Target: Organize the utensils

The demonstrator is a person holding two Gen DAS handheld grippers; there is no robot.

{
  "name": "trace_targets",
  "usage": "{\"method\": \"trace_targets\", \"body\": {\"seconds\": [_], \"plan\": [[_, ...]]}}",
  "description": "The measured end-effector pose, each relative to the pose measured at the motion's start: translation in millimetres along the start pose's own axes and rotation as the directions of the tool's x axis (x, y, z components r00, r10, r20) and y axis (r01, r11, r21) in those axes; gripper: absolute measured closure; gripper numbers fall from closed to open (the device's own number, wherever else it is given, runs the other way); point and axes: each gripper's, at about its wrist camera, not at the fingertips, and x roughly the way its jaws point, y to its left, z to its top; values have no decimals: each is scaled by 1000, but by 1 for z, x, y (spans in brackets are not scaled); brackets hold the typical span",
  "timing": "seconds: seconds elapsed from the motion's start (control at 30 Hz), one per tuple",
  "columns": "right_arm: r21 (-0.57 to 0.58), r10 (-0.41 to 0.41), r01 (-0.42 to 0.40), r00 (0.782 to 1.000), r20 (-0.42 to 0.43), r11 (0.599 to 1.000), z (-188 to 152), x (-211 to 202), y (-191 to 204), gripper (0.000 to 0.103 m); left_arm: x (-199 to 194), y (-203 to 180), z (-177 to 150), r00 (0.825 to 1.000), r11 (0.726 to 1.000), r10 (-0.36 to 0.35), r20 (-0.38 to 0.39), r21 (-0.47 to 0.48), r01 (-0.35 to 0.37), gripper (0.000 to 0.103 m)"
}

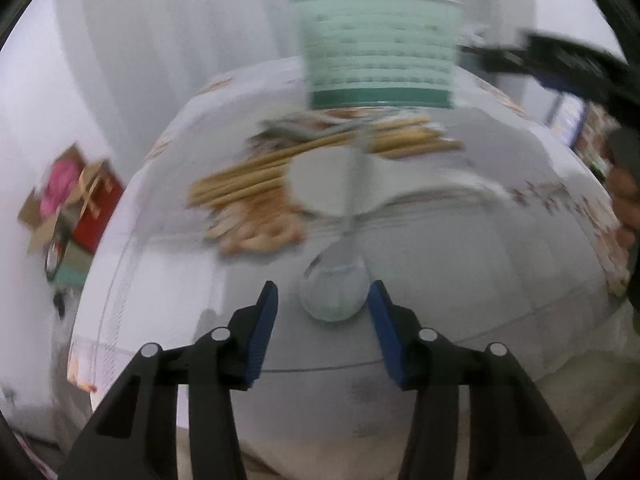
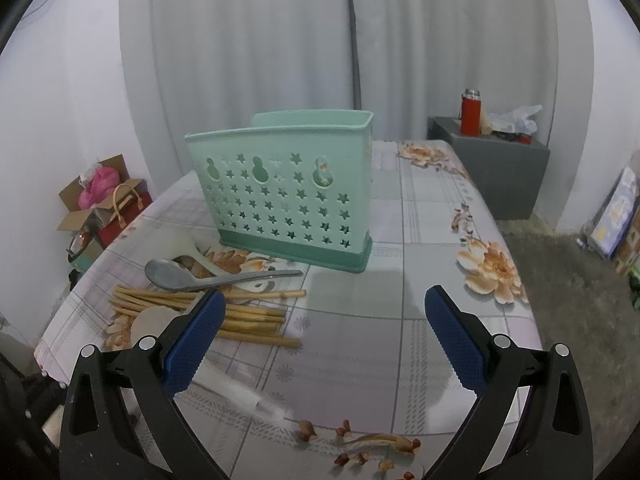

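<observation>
My left hand-held gripper is spread around the pale, smooth plastic spoon on the worktop at six o'clock from the mint-green perforated plastic caddy; light, stiff and probably slippery, so I'd pinch its narrow handle.

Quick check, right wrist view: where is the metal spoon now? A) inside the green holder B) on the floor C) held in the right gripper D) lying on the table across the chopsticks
D: the metal spoon lies on the table over the chopsticks, in front of the green holder; the right gripper is open and empty.
</observation>
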Motion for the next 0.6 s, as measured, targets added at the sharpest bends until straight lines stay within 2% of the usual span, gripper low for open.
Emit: {"method": "trace_targets", "body": {"seconds": [0.07, 0.13, 0.2, 0.3, 0.37, 0.5, 0.6], "plan": [[5, 2, -2, 1000, -7, 1000, -1, 1, -2, 8, 1, 19, -1, 999, 997, 47, 0, -63, -47, 60], [9, 1, -1, 1000, -8, 1000, -1, 2, -2, 8, 4, 38, -2, 998, 988, 60, -1, -142, -59, 62], [12, 2, -2, 1000, -8, 1000, -1, 3, -4, 8, 1, 62, -3, 1000, 966, 15, 22, -260, -8, 63], [16, 2, -2, 1000, -9, 1000, -2, 4, -5, 8, -7, 83, -7, 994, 922, -68, 81, -375, 93, 65], [20, 4, -4, 1000, -14, 1000, -2, 5, -5, 8, -11, 90, -9, 983, 894, -134, 124, -412, 174, 65], [26, 11, -10, 1000, -26, 1000, -4, 9, -5, 8, -2, 90, -10, 977, 875, -190, 96, -435, 213, 65], [25, 16, -15, 999, -33, 1000, -4, 11, -4, 8, 10, 94, -8, 964, 840, -243, 110, -474, 266, 72]]}}
